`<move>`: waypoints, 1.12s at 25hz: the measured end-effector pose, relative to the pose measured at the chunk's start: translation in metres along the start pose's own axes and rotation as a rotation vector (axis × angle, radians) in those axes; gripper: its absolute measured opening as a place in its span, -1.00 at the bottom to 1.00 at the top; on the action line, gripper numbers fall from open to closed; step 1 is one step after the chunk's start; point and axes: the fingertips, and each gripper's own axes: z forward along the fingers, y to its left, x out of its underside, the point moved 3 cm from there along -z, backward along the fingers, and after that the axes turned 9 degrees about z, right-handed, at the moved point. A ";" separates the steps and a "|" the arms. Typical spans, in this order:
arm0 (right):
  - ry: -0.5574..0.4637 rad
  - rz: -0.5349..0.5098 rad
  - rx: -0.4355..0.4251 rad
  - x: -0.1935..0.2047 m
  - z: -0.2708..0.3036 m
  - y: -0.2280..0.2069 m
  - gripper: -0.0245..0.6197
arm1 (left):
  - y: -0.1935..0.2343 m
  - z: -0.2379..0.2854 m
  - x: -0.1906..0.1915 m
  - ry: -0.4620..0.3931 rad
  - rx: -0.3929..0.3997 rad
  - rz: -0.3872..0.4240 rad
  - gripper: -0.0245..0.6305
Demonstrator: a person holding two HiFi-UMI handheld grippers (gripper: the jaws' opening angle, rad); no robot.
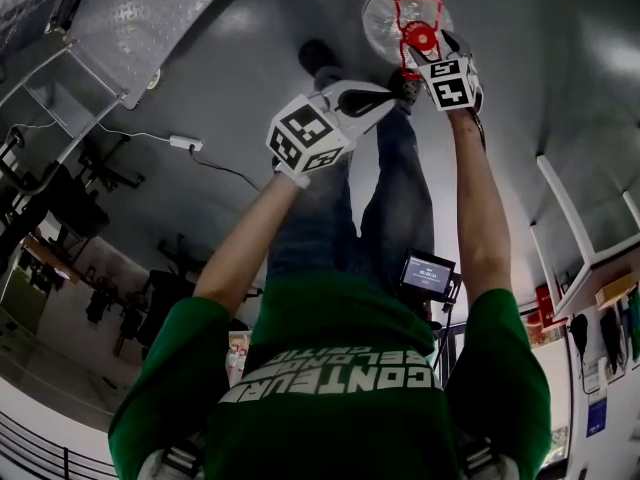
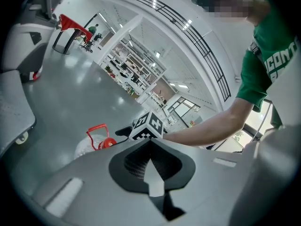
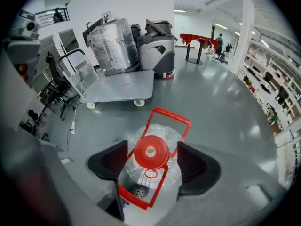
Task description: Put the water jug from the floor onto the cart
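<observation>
The clear water jug (image 3: 151,171) with a red cap (image 3: 150,150) and a red handle frame (image 3: 171,119) stands on the grey floor. My right gripper (image 3: 151,161) points steeply down over it and is open. The cap sits between the dark pads (image 3: 112,160) without touching them. From the head view, the jug (image 1: 385,13) lies just beyond the right gripper (image 1: 425,56). My left gripper (image 1: 385,96) hangs beside it, shut and empty. Its jaws (image 2: 150,142) meet in the left gripper view, with the jug (image 2: 91,144) further off. The flat cart (image 3: 120,86) stands empty behind the jug.
A plastic-wrapped load (image 3: 113,41) and a grey machine (image 3: 157,48) stand behind the cart. A power strip with its cable (image 1: 185,143) lies on the floor. A red table (image 3: 200,39) and shelving (image 3: 277,88) are far off. A floor drain (image 3: 138,191) sits by the jug.
</observation>
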 end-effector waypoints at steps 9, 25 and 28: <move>0.073 0.079 0.057 0.015 0.040 -0.005 0.12 | 0.020 -0.017 -0.002 -0.012 -0.017 -0.030 -0.88; 0.052 0.303 0.171 0.022 0.063 -0.002 0.04 | 0.036 -0.050 0.005 -0.027 -0.038 -0.049 -0.88; 0.057 0.309 0.173 0.021 0.062 -0.006 0.03 | 0.035 -0.049 0.001 -0.030 -0.035 -0.045 -0.88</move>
